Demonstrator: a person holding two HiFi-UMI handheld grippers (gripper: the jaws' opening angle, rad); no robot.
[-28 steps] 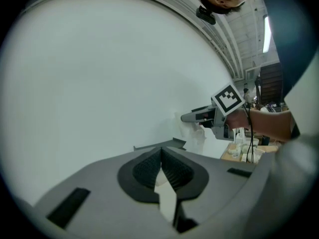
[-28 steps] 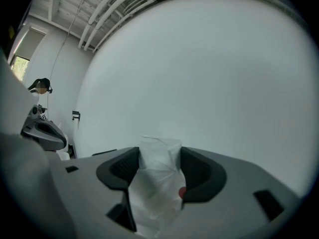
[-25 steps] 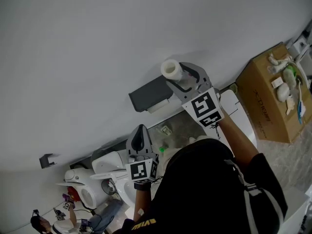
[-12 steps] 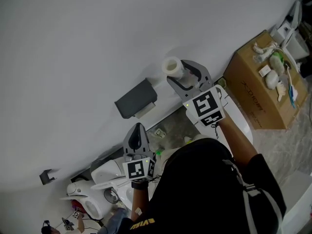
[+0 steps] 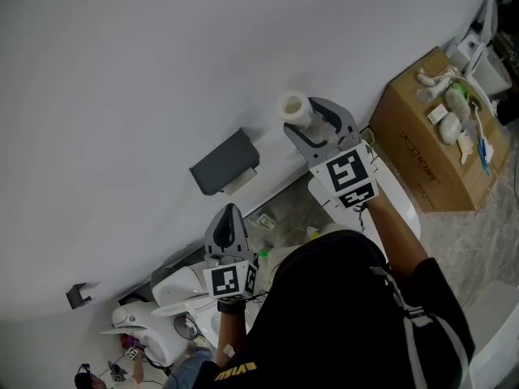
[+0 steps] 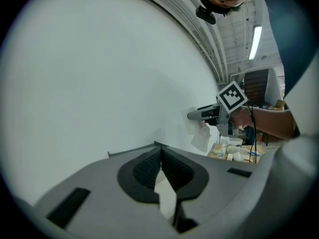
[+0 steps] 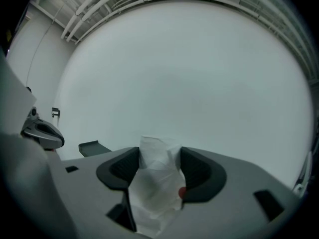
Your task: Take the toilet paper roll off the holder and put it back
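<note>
My left gripper [image 5: 230, 215] hangs below the holder [image 5: 225, 162], apart from it, with its jaws pressed together and nothing between them. The dark grey holder is fixed to the white wall [image 5: 122, 71]. Just up and to the right of the holder, clear of it, my right gripper [image 5: 312, 121] has its jaws partly closed on the toilet paper roll [image 5: 295, 107], with the pads squeezing its crumpled white sides. Farther right of the holder stands a cardboard box [image 5: 430, 148] with small white items on top.
</note>
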